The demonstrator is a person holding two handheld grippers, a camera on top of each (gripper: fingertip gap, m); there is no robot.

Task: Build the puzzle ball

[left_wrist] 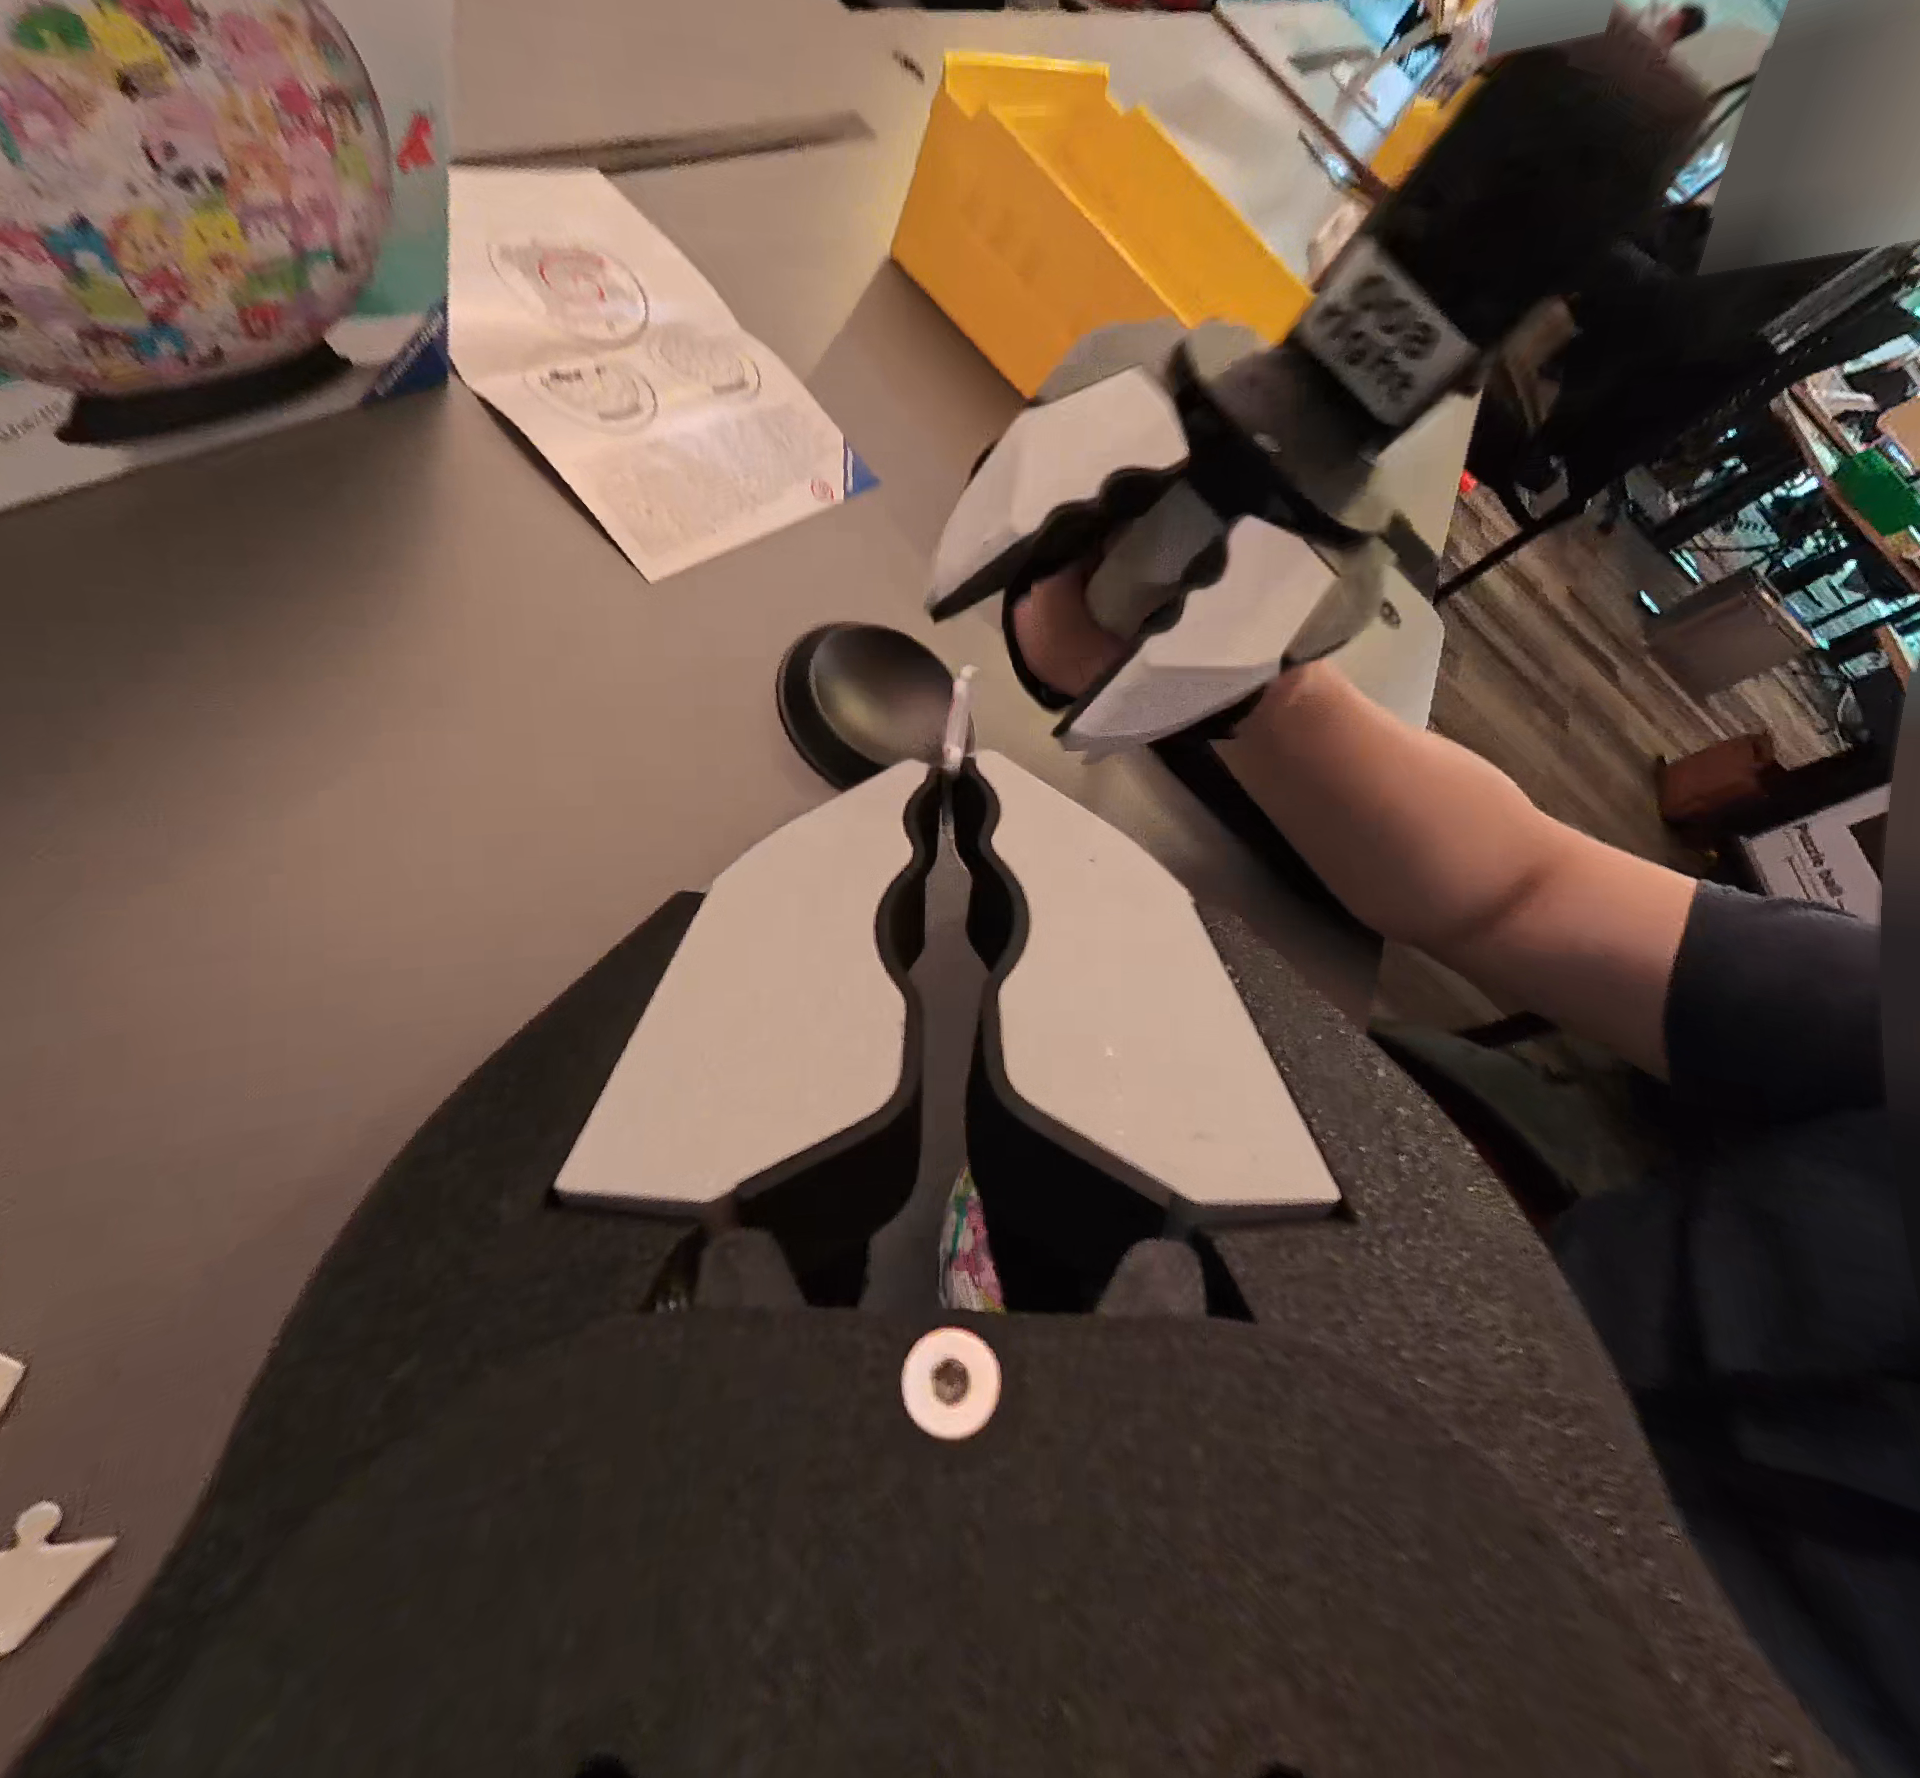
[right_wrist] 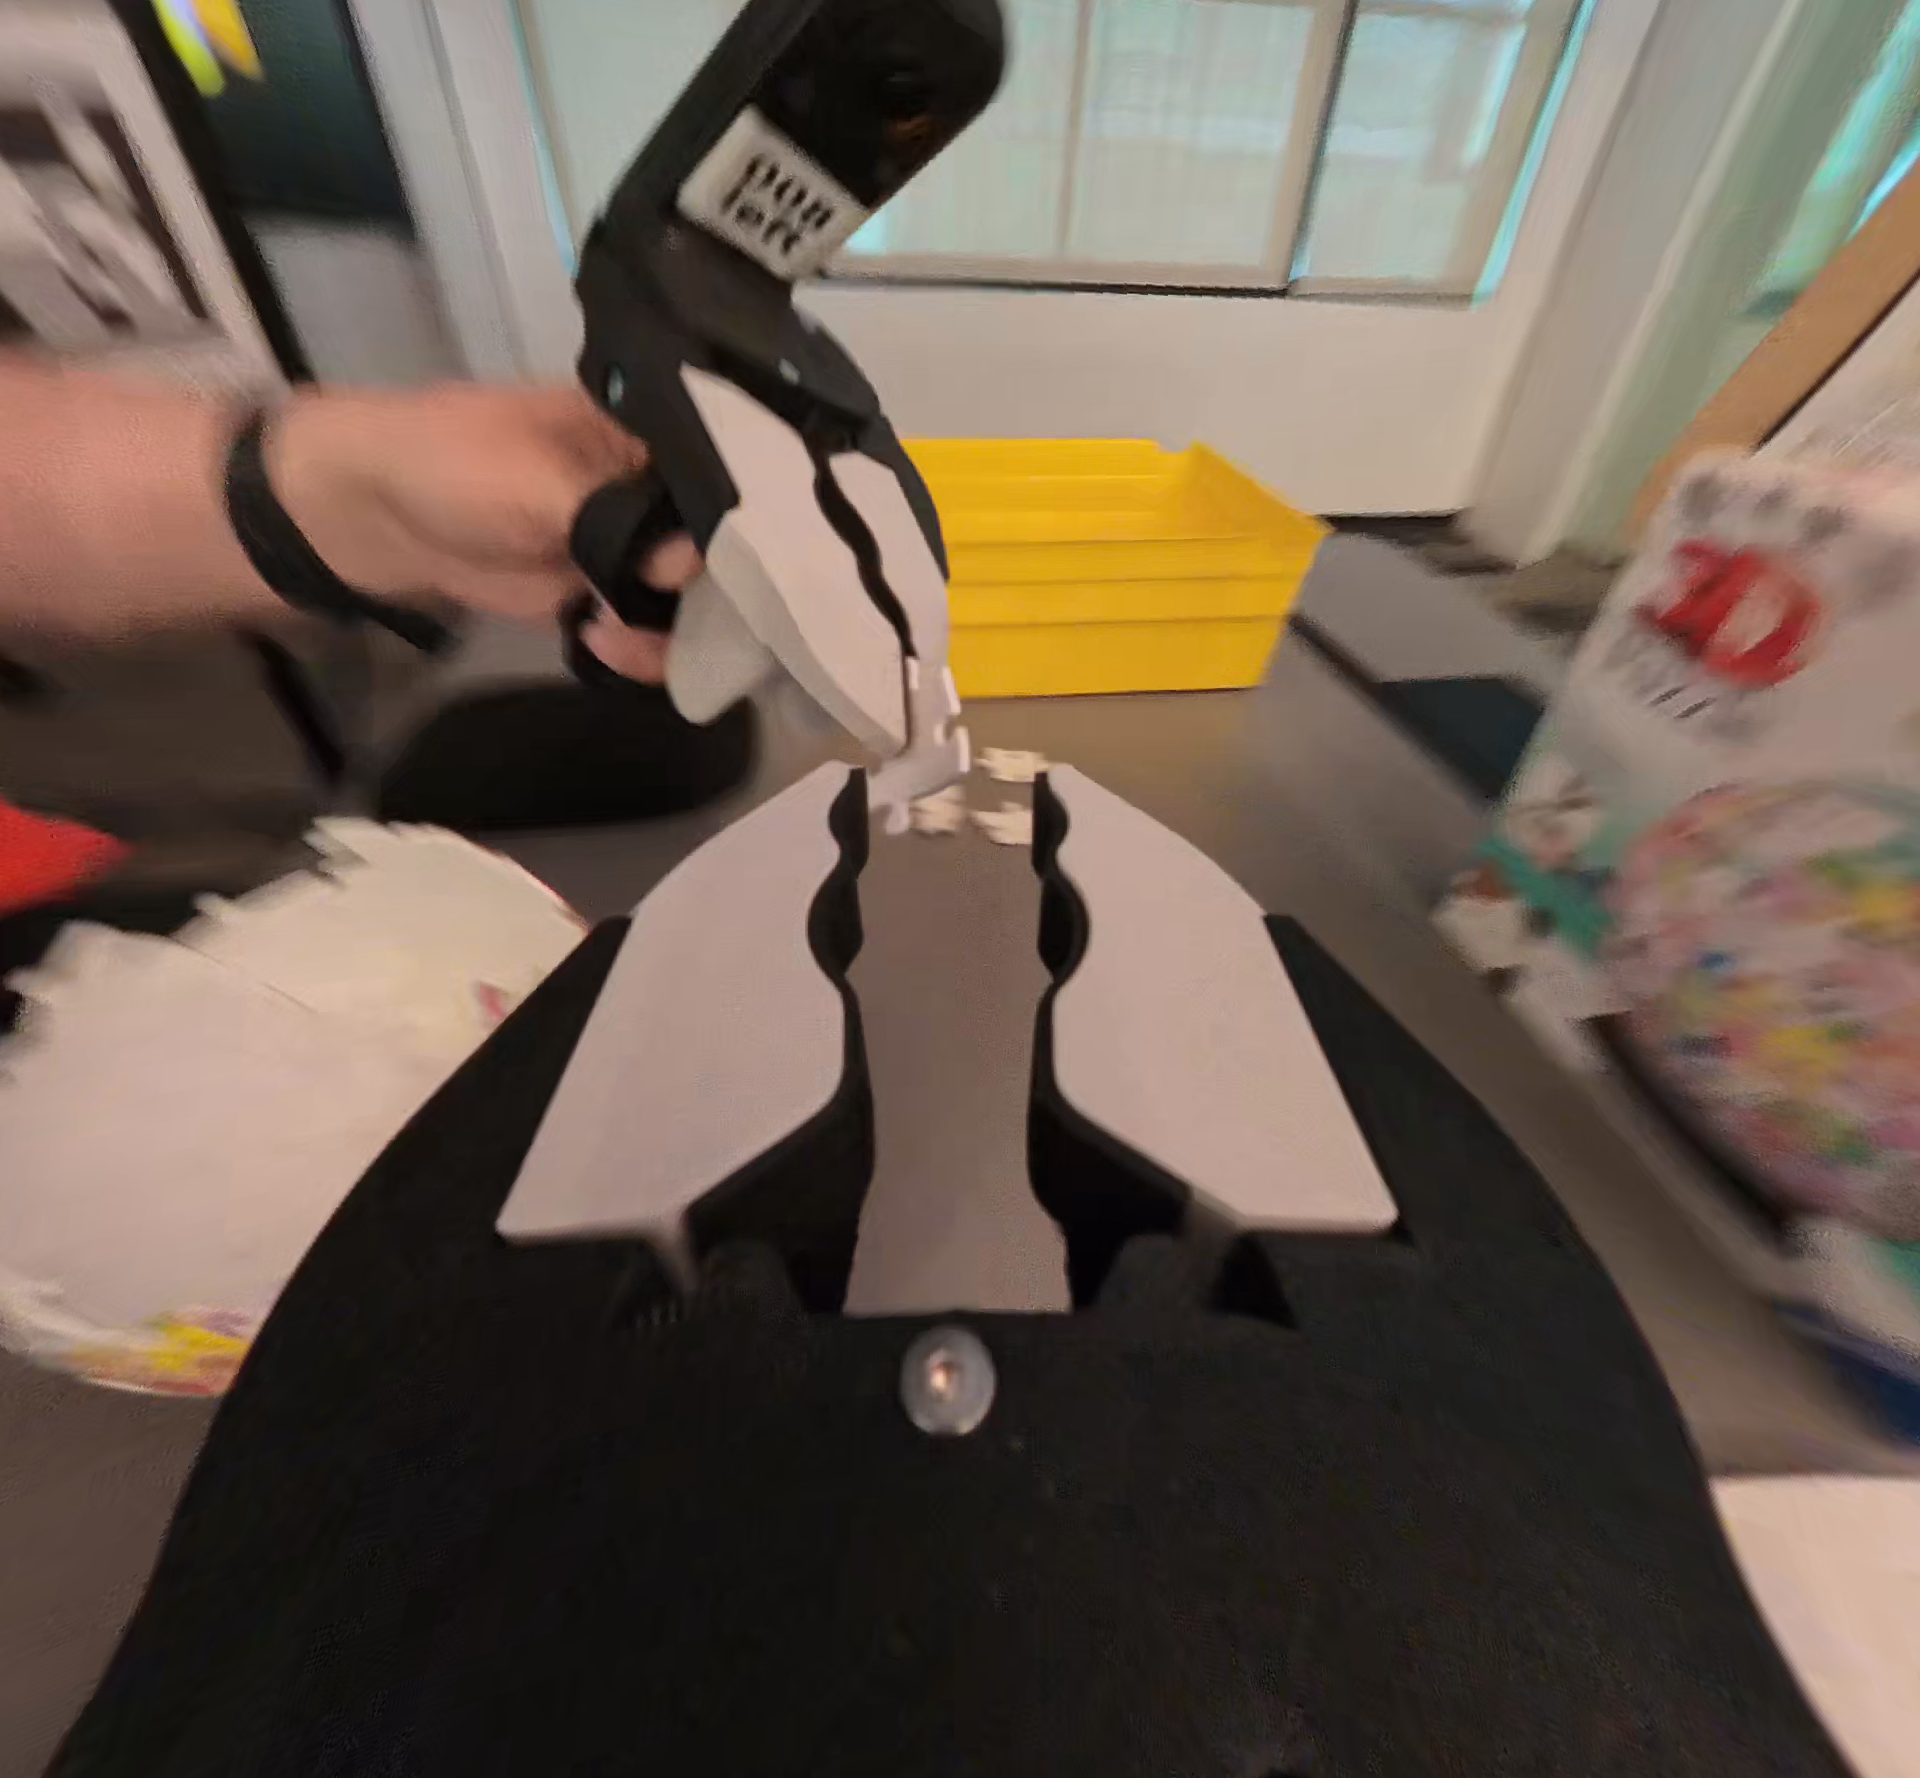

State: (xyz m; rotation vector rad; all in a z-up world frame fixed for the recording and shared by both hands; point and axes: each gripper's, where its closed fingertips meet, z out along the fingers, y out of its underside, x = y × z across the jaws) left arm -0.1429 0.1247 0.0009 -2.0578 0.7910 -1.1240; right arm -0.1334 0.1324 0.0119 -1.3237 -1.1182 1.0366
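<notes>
My left gripper (left_wrist: 951, 770) is shut on a white puzzle piece (left_wrist: 958, 715) that sticks out edge-on from the tips; a colourful bit of it shows low between the fingers. In the right wrist view the left gripper (right_wrist: 902, 726) holds that piece (right_wrist: 928, 760) just above and ahead of my right gripper (right_wrist: 945, 783), which is open and empty. The right gripper (left_wrist: 1003, 674) also shows in the left wrist view, open, close to the right of the piece. A black round stand (left_wrist: 868, 705) sits on the table right behind the piece.
The puzzle box (left_wrist: 197, 170) stands at the back left, with a leaflet (left_wrist: 644, 357) beside it. A yellow bin (left_wrist: 1081, 222) stands behind. Loose white pieces (left_wrist: 42, 1562) lie at the near left and on the table (right_wrist: 1003, 798). A white jagged-edged mass of pieces (right_wrist: 260, 1053) lies to the left. Both grippers' tips are close together, under 4 cm apart.
</notes>
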